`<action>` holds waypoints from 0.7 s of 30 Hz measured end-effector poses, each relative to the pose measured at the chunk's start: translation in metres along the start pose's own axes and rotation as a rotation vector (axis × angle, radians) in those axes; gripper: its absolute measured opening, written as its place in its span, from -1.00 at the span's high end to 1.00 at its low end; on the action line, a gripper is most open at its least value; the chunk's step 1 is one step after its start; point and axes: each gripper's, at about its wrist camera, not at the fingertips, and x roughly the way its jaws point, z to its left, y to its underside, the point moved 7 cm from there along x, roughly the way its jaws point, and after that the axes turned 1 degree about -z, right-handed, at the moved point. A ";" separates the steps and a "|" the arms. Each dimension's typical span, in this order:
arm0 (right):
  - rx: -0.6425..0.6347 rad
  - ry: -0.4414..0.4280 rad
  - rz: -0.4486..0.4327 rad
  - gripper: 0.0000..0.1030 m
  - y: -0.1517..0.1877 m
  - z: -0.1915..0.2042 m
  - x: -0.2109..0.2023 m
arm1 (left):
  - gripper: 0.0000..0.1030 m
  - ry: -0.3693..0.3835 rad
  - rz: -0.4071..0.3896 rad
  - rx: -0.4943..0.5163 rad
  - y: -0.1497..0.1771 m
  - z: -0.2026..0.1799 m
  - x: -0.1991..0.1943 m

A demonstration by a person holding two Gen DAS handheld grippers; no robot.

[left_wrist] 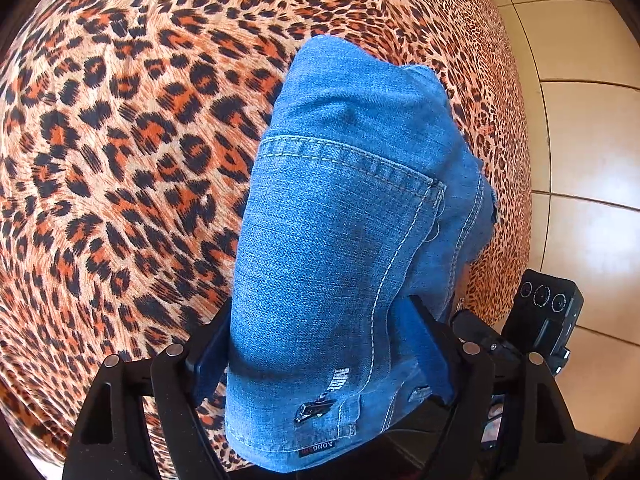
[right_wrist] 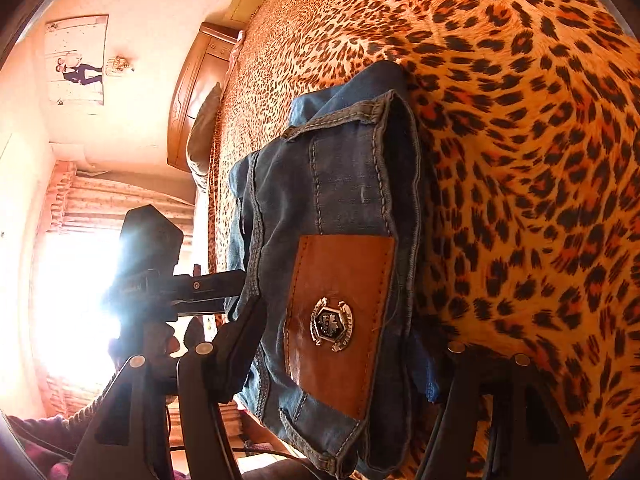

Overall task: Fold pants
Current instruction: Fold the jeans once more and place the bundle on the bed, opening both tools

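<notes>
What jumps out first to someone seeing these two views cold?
The leopard-print bedspread fills nearly everything in both views. On it sits a folded bundle of blue jeans, lying between the fingers of the left gripper and, in the other view, of the right gripper. There the eye goes to the brown leather patch with its metal badge, and to the glaring window at the left edge.

Harsh blown-out glare from the window (right_wrist: 76, 304), warm orange cast, strong fisheye curvature with dark corners.
</notes>
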 end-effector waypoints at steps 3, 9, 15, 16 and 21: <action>-0.064 0.132 0.025 -0.06 0.002 0.007 -0.001 | -0.16 -0.035 -0.026 0.002 0.010 -0.007 0.000; -0.416 0.387 0.099 0.24 0.001 0.056 0.002 | 0.47 -0.031 -0.076 0.045 0.037 -0.022 -0.026; -0.497 0.303 -0.005 0.23 -0.046 0.133 -0.004 | 0.48 0.003 -0.240 0.060 0.017 -0.035 -0.096; -0.507 0.289 -0.027 0.23 -0.061 0.145 -0.004 | 0.48 0.011 -0.274 0.062 0.010 -0.034 -0.114; -0.558 0.500 -0.058 -0.56 -0.124 0.149 0.024 | -0.36 -0.240 -0.415 0.040 -0.031 0.000 -0.159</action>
